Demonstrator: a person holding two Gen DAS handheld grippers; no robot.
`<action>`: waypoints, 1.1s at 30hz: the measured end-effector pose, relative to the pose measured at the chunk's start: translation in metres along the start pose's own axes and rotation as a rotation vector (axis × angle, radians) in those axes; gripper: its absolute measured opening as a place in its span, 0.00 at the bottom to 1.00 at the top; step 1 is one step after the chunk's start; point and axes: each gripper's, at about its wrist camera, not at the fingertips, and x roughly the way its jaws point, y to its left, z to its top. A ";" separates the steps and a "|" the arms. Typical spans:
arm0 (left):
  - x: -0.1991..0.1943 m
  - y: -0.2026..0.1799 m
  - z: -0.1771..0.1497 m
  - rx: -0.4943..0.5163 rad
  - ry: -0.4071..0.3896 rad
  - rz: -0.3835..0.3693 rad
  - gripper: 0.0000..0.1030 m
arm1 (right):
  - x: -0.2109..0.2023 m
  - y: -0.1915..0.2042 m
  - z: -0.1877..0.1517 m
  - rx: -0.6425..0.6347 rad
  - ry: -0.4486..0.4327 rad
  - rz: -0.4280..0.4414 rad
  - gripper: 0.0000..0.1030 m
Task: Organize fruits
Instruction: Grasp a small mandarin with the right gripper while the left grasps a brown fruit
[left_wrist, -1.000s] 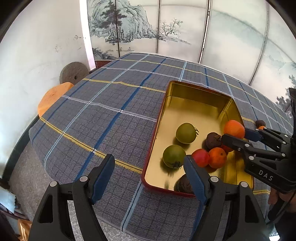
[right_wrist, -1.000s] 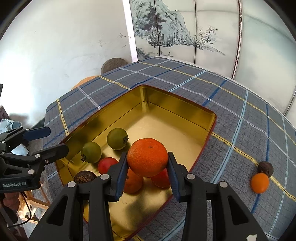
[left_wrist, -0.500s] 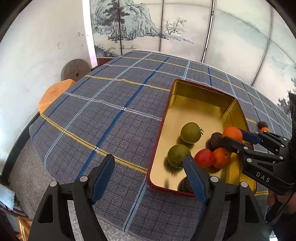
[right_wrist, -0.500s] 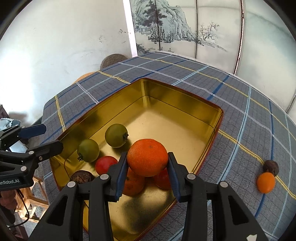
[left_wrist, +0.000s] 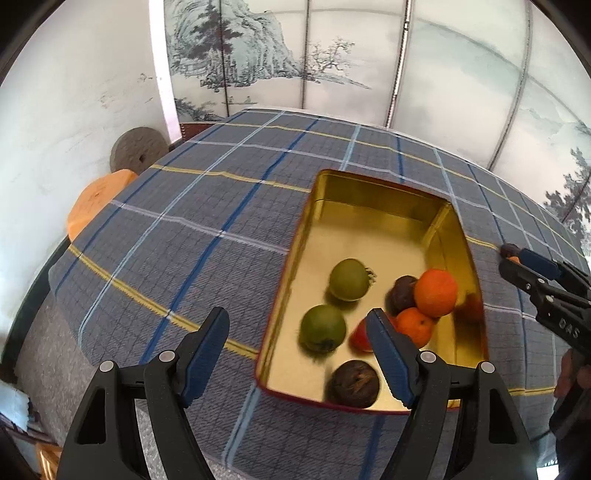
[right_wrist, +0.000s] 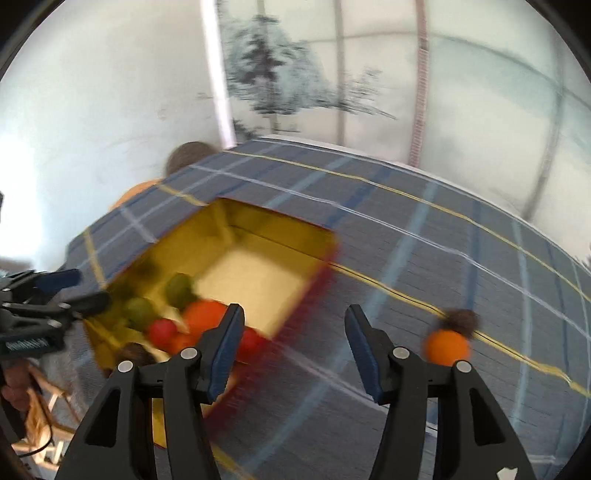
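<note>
- My right gripper hung with jaws released and nothing between them, past the near corner of the gold tin over the plaid counter.
- My left gripper was likewise spread wide and bare, at the tin's near-left rim.
- The big orange sat on top of the heap in the tin, propped on a smaller orange and a dark fruit; perched so, it could roll off if the tin were knocked.
- Outside the tin lay a small orange touching a brown fruit, I think, though the right view was smeared.
- Closing on one might nudge the other rolling across the counter.
</note>
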 end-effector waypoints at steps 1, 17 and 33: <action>0.000 -0.003 0.001 0.005 0.000 -0.006 0.75 | 0.000 -0.009 -0.002 0.015 0.005 -0.017 0.52; 0.009 -0.064 0.021 0.103 0.013 -0.073 0.75 | 0.036 -0.104 -0.030 0.142 0.096 -0.173 0.52; 0.016 -0.156 0.040 0.238 0.011 -0.175 0.75 | 0.029 -0.117 -0.045 0.170 0.081 -0.138 0.34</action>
